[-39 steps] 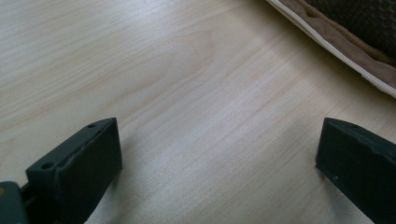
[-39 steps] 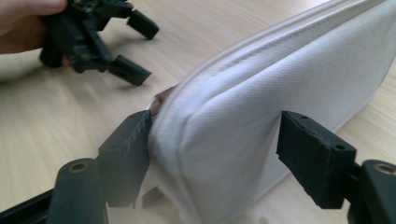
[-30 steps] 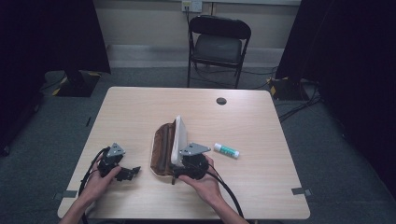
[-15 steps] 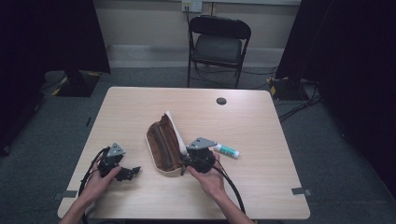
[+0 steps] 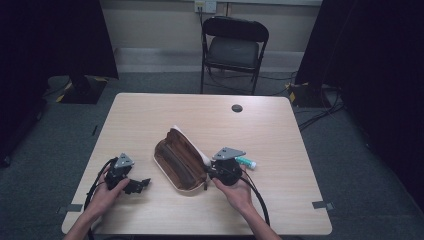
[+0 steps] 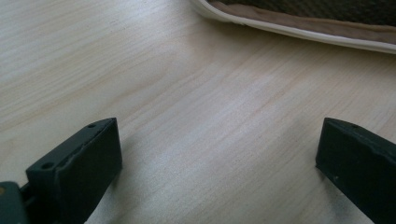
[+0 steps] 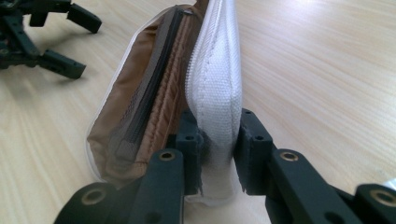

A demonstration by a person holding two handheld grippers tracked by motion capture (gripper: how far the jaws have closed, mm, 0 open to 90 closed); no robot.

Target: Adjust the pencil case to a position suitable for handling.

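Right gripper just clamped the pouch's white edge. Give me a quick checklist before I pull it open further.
1. Right gripper shut on the white edge of the pouch: ok; its jaws have just been closing, and the fabric is pinched between them.
2. Left gripper ready to help: not ok; open, holding nothing, apart from the pouch.
3. Pouch lying on the table, not hanging over an edge: ok.
4. Small tube out of the way: cannot tell; it lies close behind the right gripper.
5. Zipper fully undone: cannot tell.
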